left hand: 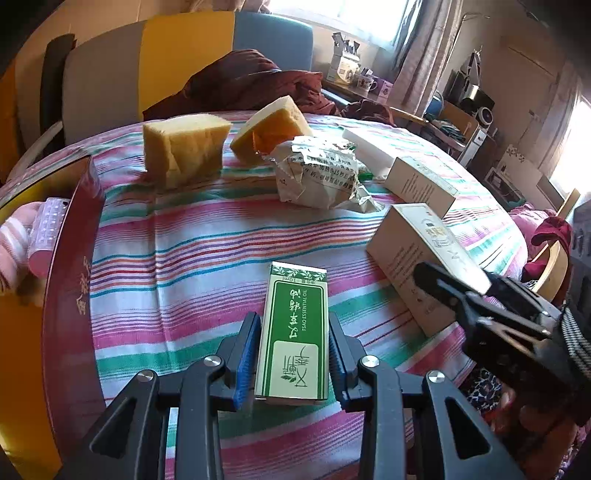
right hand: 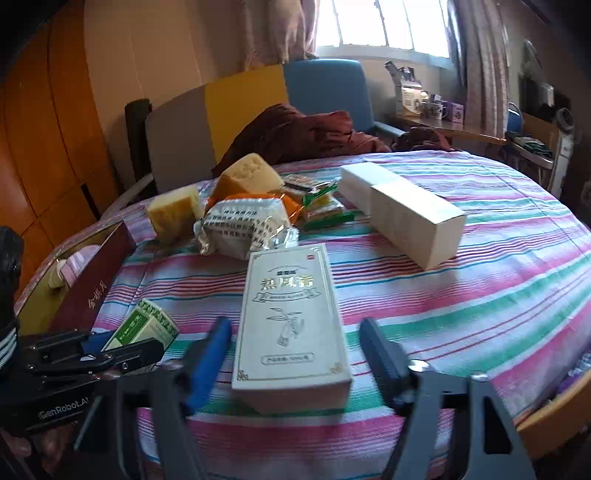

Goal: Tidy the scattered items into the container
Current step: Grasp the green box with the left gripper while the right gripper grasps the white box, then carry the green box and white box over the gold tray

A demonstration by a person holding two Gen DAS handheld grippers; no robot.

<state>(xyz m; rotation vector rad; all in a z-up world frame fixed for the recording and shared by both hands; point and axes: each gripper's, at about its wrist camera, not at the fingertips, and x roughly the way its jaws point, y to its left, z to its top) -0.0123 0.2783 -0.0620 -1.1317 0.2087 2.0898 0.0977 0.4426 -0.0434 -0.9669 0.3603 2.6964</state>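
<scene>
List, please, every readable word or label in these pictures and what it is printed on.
"TSAO ESSENTIAL OIL", "10ml": green box, upside down between the open left gripper.
"GenRobot.AI": left gripper body, right wrist view.
Chinese text on the cream box, foil packet and red box: not legible to me.

a lived-in home, likely a bedroom or sitting room: a striped cloth [right hand: 480, 266] covers the round counter, a maroon garment [right hand: 295, 136] lies heaped by a blue armchair [right hand: 332, 85], curtains [right hand: 476, 62] hang at a sunlit window [right hand: 380, 26], and mugs [right hand: 436, 109] crowd a side desk [right hand: 461, 129] beneath it.
</scene>
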